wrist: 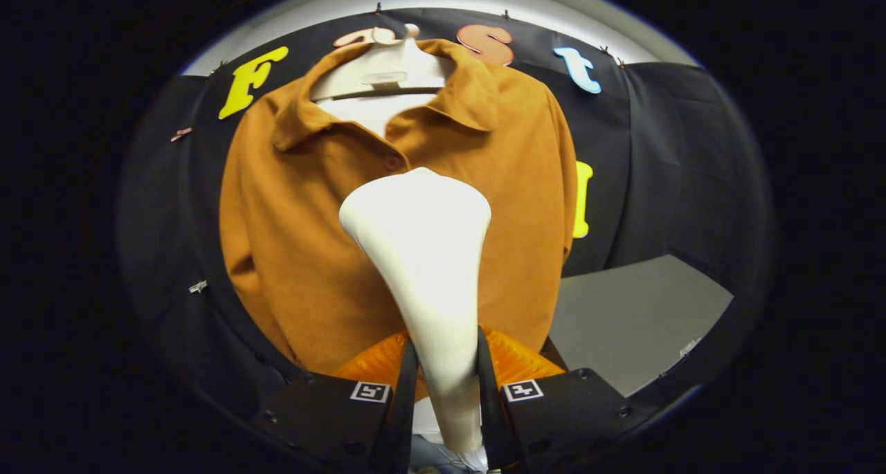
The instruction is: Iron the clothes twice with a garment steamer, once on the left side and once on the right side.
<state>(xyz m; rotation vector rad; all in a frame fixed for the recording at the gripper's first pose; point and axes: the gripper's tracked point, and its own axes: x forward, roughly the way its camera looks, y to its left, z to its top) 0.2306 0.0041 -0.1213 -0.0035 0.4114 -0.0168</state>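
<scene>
Two fingers of my claw (446, 384) are pinching the narrow neck of the garment steamer (422, 266), one on each side, and the handle runs down between them. That grip low on the neck leaves the wide white head free at the far end, which is what needs to meet the cloth.

Right now the head sits over the middle of the brown polo shirt (297, 239), just below the placket button, roughly on the centre line. I cannot tell whether it touches the fabric or floats just off it.

The shirt hangs on a white hanger (387, 69) against the booth wall, collar up, front facing me. Hanging flat and upright like that gives me a long clear run down either half of the chest.

Off past the shirt's hem lies a grey table (637, 315), nothing on it that I can see.

My read: no pass down one side is under way here. With the head centred, the next move calls for shifting onto one half and stroking along the cloth, keeping the head square to it.
</scene>
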